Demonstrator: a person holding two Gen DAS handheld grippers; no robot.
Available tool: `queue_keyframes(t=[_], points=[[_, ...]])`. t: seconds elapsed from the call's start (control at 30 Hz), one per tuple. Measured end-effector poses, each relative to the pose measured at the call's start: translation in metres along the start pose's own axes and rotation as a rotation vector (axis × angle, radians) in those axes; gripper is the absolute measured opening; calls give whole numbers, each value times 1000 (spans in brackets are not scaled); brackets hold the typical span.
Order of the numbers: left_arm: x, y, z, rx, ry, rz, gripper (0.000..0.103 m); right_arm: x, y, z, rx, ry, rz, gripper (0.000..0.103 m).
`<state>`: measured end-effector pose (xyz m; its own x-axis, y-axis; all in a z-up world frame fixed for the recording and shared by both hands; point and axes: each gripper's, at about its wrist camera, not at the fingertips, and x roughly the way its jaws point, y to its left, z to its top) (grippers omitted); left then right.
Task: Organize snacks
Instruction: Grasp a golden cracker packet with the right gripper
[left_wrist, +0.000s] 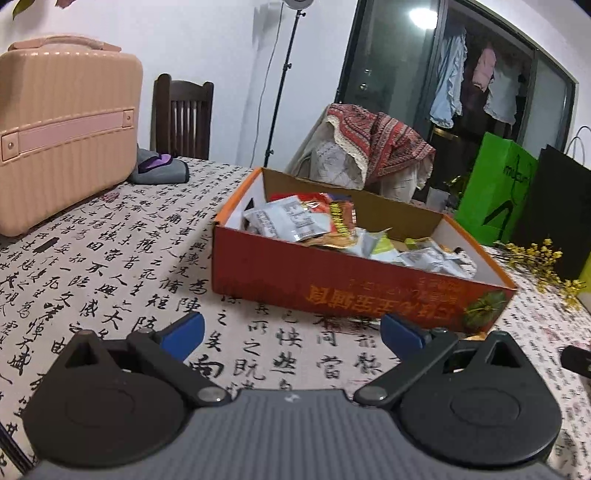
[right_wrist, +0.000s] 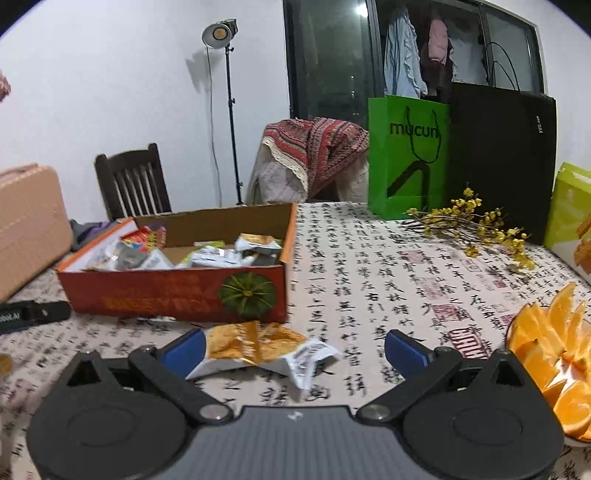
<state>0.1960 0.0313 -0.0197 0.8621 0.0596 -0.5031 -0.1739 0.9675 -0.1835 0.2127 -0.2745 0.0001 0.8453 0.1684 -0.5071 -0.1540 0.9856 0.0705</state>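
An open red cardboard box (left_wrist: 332, 284) with several snack packets (left_wrist: 295, 219) inside stands on the calligraphy tablecloth; it also shows in the right wrist view (right_wrist: 162, 291). My left gripper (left_wrist: 291, 330) is open and empty, just in front of the box's near wall. My right gripper (right_wrist: 293, 349) is open, with its jaws standing around a gold and white snack packet (right_wrist: 258, 350) that lies on the cloth in front of the box's right corner. The packet lies nearer the left fingertip (right_wrist: 186, 349).
A pink suitcase (left_wrist: 62, 125) stands at the left. A plate of orange slices (right_wrist: 554, 354) sits at the right. A green bag (right_wrist: 406, 155), a black bag (right_wrist: 502, 158) and yellow flowers (right_wrist: 476, 225) stand at the back right. A black tool (right_wrist: 33, 314) lies left of the box.
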Motion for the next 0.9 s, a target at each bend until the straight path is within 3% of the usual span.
queue_keyframes(t=[0.3, 0.4, 0.57, 0.63, 0.9], points=[[9, 14, -4, -62, 42, -34, 103, 21, -17, 3, -21, 48, -64, 103], [11, 17, -4, -83, 56, -32, 103, 28, -21, 2, -26, 70, -73, 99], [12, 20, -4, -100, 57, -33, 103, 37, -28, -3, -6, 88, -67, 92], [11, 20, -4, -102, 57, -34, 103, 44, -27, -2, -14, 104, -70, 85], [12, 22, -4, -116, 66, -31, 103, 76, -6, 8, -94, 178, -11, 84]])
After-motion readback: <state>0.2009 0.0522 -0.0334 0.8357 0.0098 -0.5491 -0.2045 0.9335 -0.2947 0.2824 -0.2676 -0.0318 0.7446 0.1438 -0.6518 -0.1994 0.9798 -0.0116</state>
